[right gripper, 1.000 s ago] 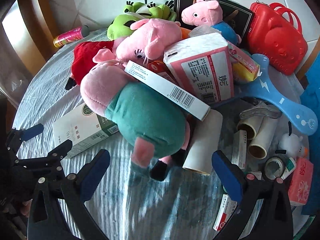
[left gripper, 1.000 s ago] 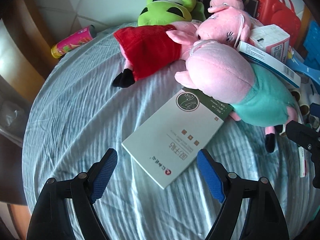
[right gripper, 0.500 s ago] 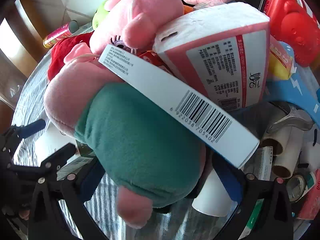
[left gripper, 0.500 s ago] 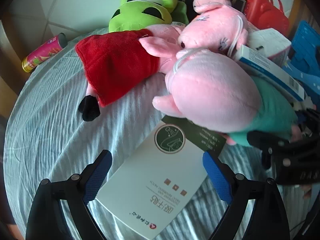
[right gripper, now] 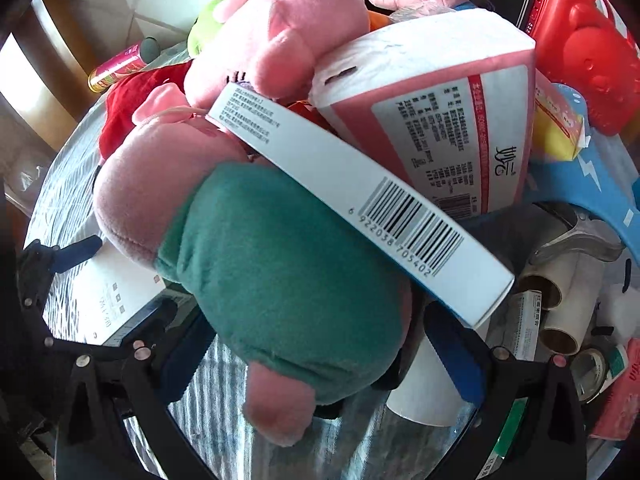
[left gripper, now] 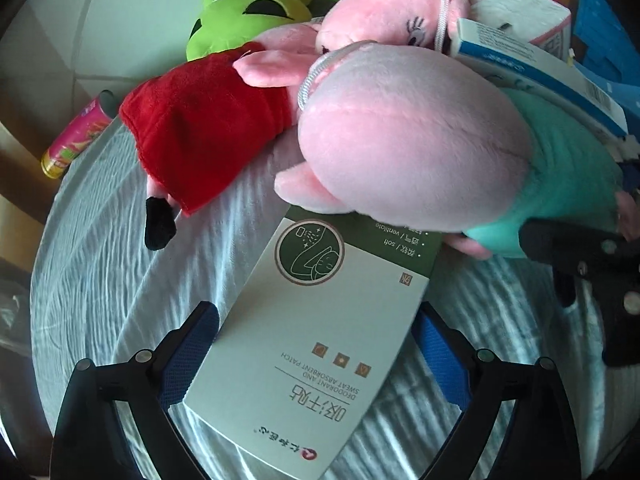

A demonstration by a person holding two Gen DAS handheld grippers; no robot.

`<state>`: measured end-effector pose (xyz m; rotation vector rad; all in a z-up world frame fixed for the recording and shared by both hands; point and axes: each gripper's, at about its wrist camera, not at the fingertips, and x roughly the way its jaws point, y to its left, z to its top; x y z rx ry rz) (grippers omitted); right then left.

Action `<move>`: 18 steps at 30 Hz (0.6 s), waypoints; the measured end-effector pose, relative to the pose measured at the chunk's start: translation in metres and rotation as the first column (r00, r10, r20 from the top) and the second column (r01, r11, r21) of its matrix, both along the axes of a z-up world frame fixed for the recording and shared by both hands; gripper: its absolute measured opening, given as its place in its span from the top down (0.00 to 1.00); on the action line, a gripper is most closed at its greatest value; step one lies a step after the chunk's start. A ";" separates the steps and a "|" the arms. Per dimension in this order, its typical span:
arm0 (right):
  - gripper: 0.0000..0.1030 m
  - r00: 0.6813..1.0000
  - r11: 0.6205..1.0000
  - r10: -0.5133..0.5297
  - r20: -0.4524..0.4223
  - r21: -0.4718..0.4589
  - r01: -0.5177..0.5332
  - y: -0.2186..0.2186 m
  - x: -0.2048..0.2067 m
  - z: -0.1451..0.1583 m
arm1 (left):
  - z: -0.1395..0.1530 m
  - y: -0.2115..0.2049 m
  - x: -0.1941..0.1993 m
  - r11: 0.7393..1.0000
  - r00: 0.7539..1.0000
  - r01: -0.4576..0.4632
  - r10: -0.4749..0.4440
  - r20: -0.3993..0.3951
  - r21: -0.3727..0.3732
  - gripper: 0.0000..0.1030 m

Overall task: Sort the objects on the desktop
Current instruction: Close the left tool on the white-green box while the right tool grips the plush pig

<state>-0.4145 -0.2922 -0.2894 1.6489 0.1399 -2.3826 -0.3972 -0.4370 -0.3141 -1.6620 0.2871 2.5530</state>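
A flat white-and-green patch box lies on the striped cloth, one end tucked under a pink pig plush in a teal shirt. My left gripper straddles the box, its jaws opening, blue pads close beside the long edges. In the right wrist view the pig's teal body fills the space between the fingers of my right gripper, which stands open around it. A long white barcode box rests across the pig. The right gripper's black finger shows beside the pig.
A pink tissue pack, a pig plush in red, a green frog plush and a red case crowd the back. A pink can lies far left. Lint rolls, tape and a blue paddle sit right.
Both grippers have come down and in. The left jaws have widened and now bracket the patch box. The right gripper has closed in around the teal pig, which now fills its view.
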 end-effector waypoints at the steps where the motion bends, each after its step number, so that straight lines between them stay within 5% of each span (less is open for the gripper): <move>1: 0.00 1.000 1.000 0.003 -0.004 0.001 -0.003 -0.001 -0.001 0.001 | -0.001 -0.001 -0.003 1.000 1.000 -0.008 0.008 0.006 0.015 0.06; 18: 0.00 0.999 0.998 0.047 -0.028 0.039 -0.045 -0.033 -0.016 -0.005 | 0.018 -0.029 0.017 0.983 0.981 -0.183 0.183 -0.059 -0.004 0.18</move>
